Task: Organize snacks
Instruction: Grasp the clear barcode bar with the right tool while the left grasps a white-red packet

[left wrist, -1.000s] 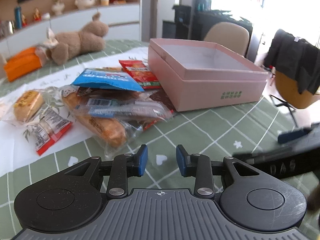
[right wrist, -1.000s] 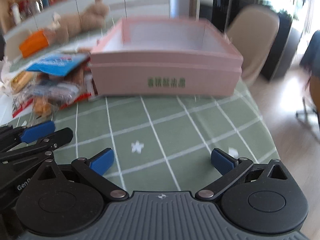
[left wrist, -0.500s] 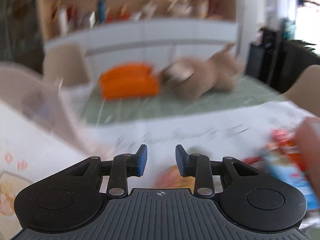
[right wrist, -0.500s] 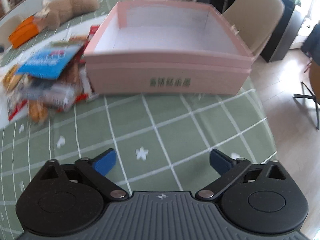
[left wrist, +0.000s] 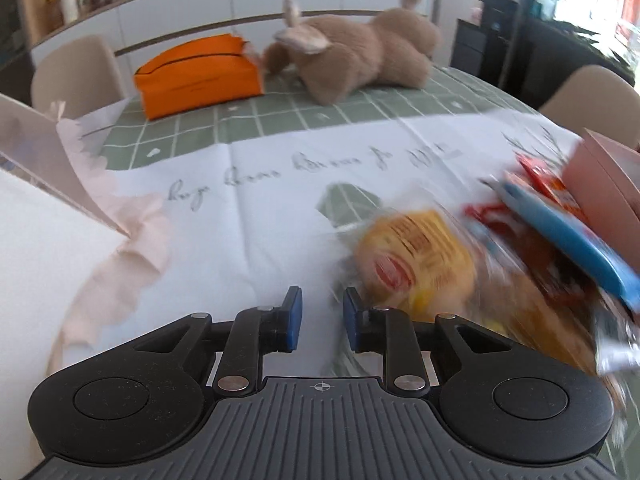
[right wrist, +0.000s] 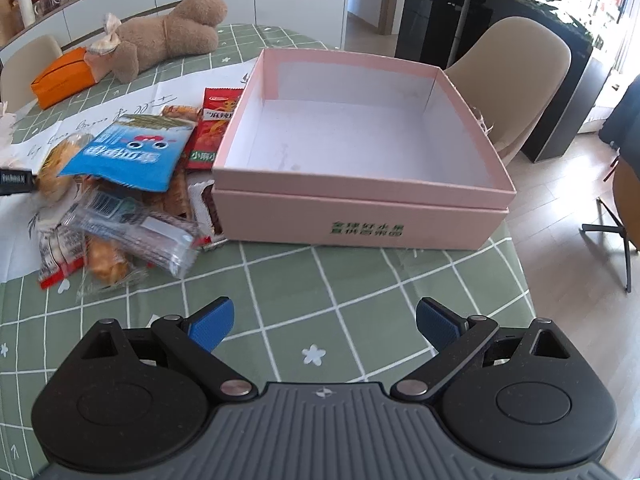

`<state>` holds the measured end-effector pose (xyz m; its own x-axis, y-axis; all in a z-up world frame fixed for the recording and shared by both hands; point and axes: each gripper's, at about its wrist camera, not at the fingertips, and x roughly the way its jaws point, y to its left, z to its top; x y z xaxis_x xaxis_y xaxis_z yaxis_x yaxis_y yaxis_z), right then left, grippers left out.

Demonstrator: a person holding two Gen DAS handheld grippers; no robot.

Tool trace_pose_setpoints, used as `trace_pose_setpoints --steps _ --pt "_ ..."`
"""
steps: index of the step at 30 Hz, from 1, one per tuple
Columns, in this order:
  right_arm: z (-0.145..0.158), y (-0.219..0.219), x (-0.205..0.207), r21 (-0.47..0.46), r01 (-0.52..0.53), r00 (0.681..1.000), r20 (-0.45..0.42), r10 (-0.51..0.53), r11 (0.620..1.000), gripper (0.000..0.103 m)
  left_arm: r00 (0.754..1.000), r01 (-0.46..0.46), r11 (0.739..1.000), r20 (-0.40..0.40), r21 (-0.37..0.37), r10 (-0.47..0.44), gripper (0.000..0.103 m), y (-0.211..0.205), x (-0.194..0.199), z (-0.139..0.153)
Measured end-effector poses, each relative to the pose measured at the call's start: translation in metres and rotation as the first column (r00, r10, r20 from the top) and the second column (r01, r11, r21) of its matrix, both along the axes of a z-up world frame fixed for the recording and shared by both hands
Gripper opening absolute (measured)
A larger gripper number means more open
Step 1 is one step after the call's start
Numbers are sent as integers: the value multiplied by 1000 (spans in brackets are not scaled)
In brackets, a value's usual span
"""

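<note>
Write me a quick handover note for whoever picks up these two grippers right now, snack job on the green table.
Left hand-held gripper: jaws nearly shut after just closing, nothing between them, over the white paper beside the yellow snack pack.
Right hand-held gripper: wide open, empty, over the green tablecloth in front of the pink box.
Snacks: all in a pile left of the box, with the blue packet on top and the red packet against the box wall.
Done: nothing packed; the box is empty.
Left: likely move every snack into the box.
</note>
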<state>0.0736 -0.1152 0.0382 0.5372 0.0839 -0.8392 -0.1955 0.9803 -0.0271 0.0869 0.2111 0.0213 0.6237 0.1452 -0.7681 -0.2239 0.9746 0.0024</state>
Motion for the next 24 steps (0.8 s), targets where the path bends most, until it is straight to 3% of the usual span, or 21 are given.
trace_pose_setpoints --steps 13,17,19,21,24 --pt "1 25 1 142 -38 999 -2 38 989 97 998 59 965 27 -255 -54 25 -42 -63 2" --pt "-4 50 14 121 -107 994 16 106 987 96 998 60 960 18 -275 -57 25 -53 -66 3" --pt "-13 59 26 88 -117 993 2 117 989 91 1000 19 956 11 -293 -16 26 -52 -68 4" --pt "-19 62 35 99 -142 988 -45 147 985 63 998 -53 955 28 -292 64 26 -45 -75 10" --pt "-16 62 30 70 -187 979 -63 191 980 44 988 -119 953 58 -279 141 26 -37 -82 19"
